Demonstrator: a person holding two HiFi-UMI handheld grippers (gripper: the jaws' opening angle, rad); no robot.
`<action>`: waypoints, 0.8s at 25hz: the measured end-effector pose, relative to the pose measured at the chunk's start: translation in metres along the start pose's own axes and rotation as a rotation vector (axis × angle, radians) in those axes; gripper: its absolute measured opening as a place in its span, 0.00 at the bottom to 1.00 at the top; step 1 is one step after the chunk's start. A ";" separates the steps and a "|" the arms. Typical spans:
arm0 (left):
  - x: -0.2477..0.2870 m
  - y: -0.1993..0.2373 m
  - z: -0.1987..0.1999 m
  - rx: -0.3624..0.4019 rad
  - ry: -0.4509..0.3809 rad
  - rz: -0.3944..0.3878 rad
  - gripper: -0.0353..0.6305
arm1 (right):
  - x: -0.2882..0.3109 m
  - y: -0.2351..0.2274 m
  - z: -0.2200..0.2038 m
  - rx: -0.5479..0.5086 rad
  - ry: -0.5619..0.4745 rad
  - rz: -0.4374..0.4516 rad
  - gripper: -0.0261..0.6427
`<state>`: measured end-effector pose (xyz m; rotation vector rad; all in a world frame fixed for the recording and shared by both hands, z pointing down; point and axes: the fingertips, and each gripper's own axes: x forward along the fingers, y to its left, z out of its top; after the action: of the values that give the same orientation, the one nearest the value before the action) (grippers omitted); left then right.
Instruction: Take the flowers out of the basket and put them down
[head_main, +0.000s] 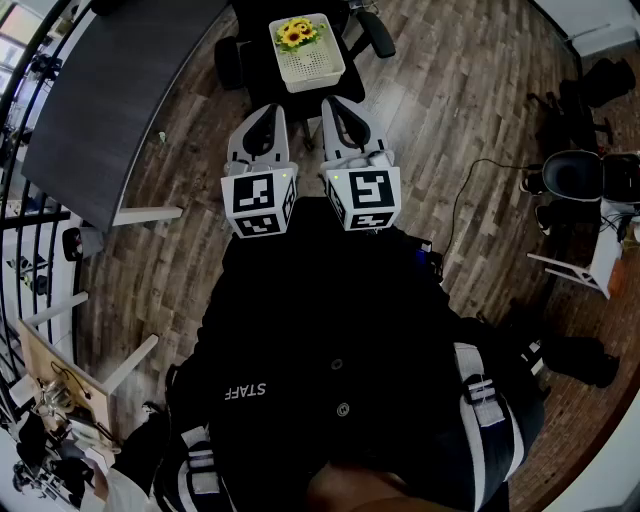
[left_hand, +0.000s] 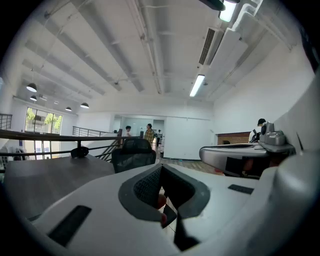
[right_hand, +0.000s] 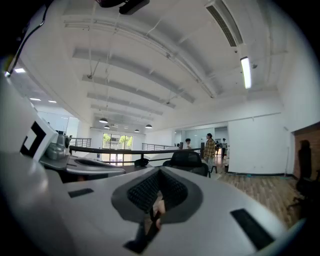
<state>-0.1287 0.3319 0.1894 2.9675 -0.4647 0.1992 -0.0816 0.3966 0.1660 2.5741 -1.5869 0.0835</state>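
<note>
The flowers (head_main: 297, 33), yellow sunflowers, lay in the far end of the white basket (head_main: 315, 64). The basket stood on the seat of a black office chair (head_main: 229, 62) at the top of the head view. Nothing touched the flowers or the basket.

The left tool (head_main: 268, 108) and the right tool (head_main: 333, 103) were held side by side just short of the chair, both aimed at it and roughly level. They were near each other but apart. The left gripper view showed the left tool's jaws brought together with nothing between the pads. The right gripper view showed the same for the right tool: jaws fully together and empty. Each tool carried its marker cube at the rear.

A grey counter (head_main: 120, 90) stood to the left of the chair, well apart from the basket. The floor (head_main: 450, 120) was dark wood plank. The person wore a black top (head_main: 330, 350). Other people stood far off in both gripper views, too small to describe
</note>
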 end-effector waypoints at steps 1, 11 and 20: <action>0.000 0.001 -0.001 0.001 0.000 0.001 0.05 | 0.001 0.001 0.000 0.000 0.000 0.000 0.06; -0.003 0.017 -0.009 -0.030 0.020 0.012 0.05 | 0.010 0.015 -0.005 -0.009 0.014 0.010 0.06; -0.011 0.041 -0.026 -0.056 0.063 0.007 0.05 | 0.022 0.025 -0.018 0.022 0.033 0.010 0.06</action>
<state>-0.1546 0.3001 0.2175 2.8961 -0.4649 0.2751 -0.0934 0.3683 0.1880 2.5673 -1.5968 0.1441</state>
